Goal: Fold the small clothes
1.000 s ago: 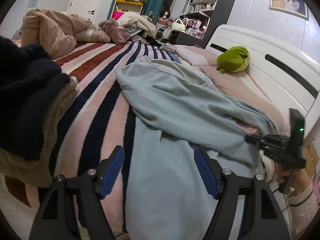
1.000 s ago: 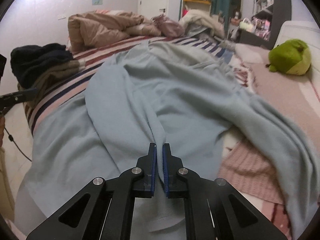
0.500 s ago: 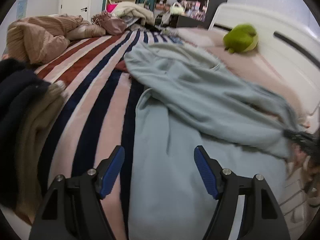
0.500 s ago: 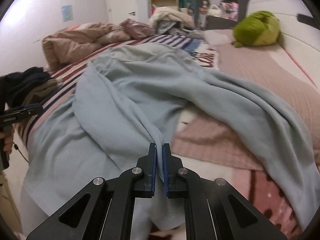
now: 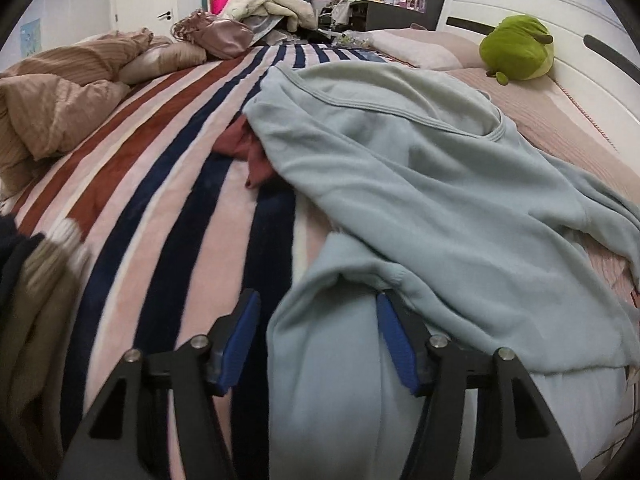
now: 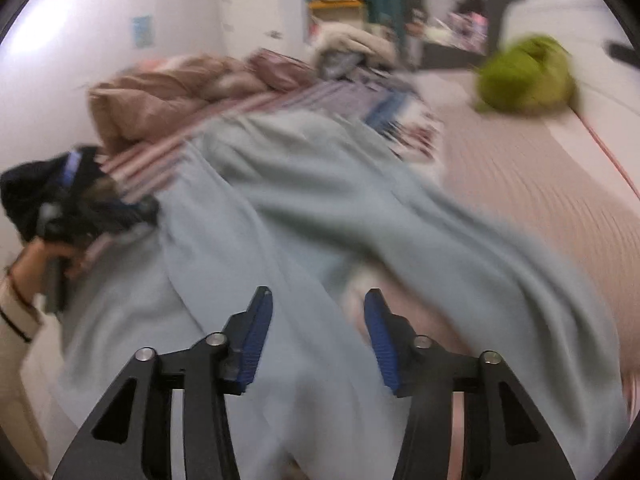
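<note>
A pale blue sweatshirt lies crumpled on the striped blanket, one sleeve folded across its body. My left gripper is open, its fingers on either side of a bulge of the sweatshirt's lower part. In the blurred right wrist view the sweatshirt spreads ahead, and my right gripper is open above a fold of it, holding nothing. The left gripper shows at the left there, in a hand.
A dark red garment pokes out from under the sweatshirt. A green plush toy sits by the white headboard. A tan duvet lies far left. Dark and olive clothes are piled near left.
My right gripper was shut on a fold of the sweatshirt and has opened, letting it go. My left gripper has moved forward onto the sweatshirt's lower part.
</note>
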### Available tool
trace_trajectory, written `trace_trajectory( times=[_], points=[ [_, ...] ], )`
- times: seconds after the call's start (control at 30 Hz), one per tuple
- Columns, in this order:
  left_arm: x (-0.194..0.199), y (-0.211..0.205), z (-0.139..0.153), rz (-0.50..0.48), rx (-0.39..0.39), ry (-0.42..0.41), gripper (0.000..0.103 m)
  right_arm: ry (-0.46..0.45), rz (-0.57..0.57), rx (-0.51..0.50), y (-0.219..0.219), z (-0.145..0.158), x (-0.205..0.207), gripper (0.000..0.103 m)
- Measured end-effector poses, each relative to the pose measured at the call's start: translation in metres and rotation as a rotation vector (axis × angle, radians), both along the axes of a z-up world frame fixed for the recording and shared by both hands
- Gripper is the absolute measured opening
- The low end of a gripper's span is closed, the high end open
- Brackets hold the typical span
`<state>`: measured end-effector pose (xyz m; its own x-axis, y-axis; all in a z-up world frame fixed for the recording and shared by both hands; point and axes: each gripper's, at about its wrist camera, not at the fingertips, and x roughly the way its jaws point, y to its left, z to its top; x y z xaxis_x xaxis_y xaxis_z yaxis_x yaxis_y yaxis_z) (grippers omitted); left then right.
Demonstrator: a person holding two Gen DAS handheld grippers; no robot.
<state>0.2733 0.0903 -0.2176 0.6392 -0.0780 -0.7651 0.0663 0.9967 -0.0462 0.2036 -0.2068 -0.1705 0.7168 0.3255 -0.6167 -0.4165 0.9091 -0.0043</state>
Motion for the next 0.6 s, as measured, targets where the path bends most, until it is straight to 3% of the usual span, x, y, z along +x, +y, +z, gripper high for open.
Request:
trace_trajectory(
  times=[0.1,0.17,0.23,0.37,0.43,0.47,0.5,0.53,0.6],
  points=[
    [0.011,0.000,-0.001,-0.010,-0.015,0.000,0.042,-0.008,0.157,0.002,0.046,0.011,0.044,0.045],
    [0.015,0.002,-0.001,-0.019,-0.037,0.002,0.035,0.034,0.256,0.013,0.079,0.007,0.076,0.045],
    [0.015,0.006,0.000,-0.023,-0.058,-0.005,0.029,0.069,0.317,-0.020,0.110,-0.006,0.109,0.046],
    [0.016,0.012,0.001,-0.016,-0.064,-0.008,0.006,0.157,0.396,-0.073,0.147,-0.033,0.149,0.046],
    [0.015,0.018,0.001,-0.003,-0.079,-0.013,0.005,0.236,0.449,-0.108,0.161,-0.046,0.160,0.045],
    [0.014,0.020,0.002,0.004,-0.087,-0.019,0.004,0.255,0.453,-0.136,0.166,-0.052,0.162,0.042],
    [0.013,0.022,0.003,0.016,-0.085,-0.028,0.003,0.257,0.452,-0.153,0.169,-0.056,0.162,0.017],
    [0.011,0.025,0.005,0.034,-0.074,-0.039,0.003,0.263,0.460,-0.148,0.170,-0.058,0.162,0.002],
    [0.007,0.031,0.007,0.075,-0.047,-0.060,0.003,0.224,0.428,-0.144,0.169,-0.054,0.159,0.001]
  ],
)
